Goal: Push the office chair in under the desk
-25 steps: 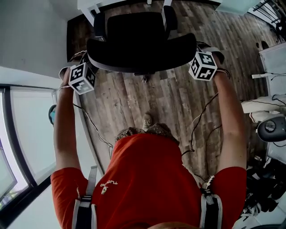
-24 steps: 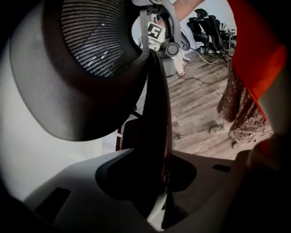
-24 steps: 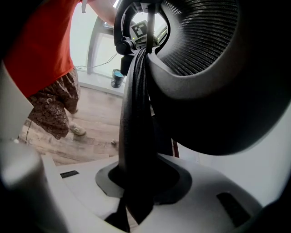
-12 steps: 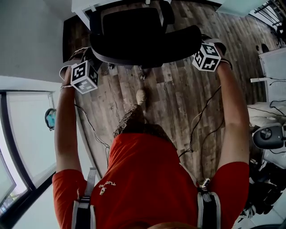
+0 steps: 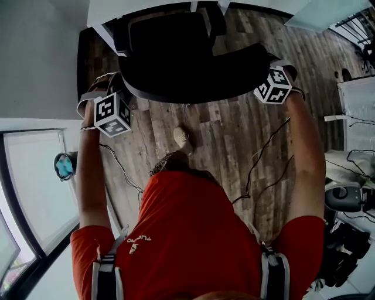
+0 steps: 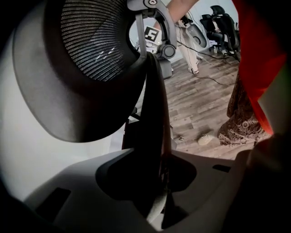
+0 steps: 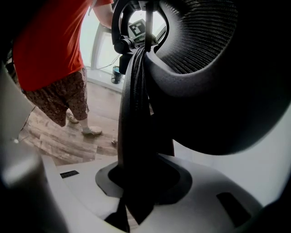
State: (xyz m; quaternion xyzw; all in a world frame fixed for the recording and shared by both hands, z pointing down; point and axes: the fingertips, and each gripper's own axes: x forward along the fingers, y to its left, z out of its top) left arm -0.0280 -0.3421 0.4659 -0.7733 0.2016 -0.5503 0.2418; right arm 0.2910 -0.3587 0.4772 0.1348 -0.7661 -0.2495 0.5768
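A black office chair [image 5: 187,64] stands in front of me, its seat partly under the white desk [image 5: 140,6] at the top of the head view. My left gripper [image 5: 124,94] is shut on the left edge of the mesh backrest [image 6: 91,41]. In the left gripper view that dark edge runs straight down between the jaws of the left gripper [image 6: 159,182]. My right gripper [image 5: 261,70] is shut on the backrest's right edge [image 7: 134,104]. In the right gripper view the edge sits deep in the right gripper [image 7: 136,182].
Wood plank floor [image 5: 234,129] lies under the chair, and cables [image 5: 258,158] trail over it. A glass window wall [image 5: 35,176] lies at the left. White equipment [image 5: 351,196] stands at the right. More black chairs [image 6: 218,22] stand across the room. The person's shoe [image 5: 183,137] is behind the chair.
The chair has rolled forward toward the desk with both grippers still clamped on its backrest. The person has stepped forward behind it.
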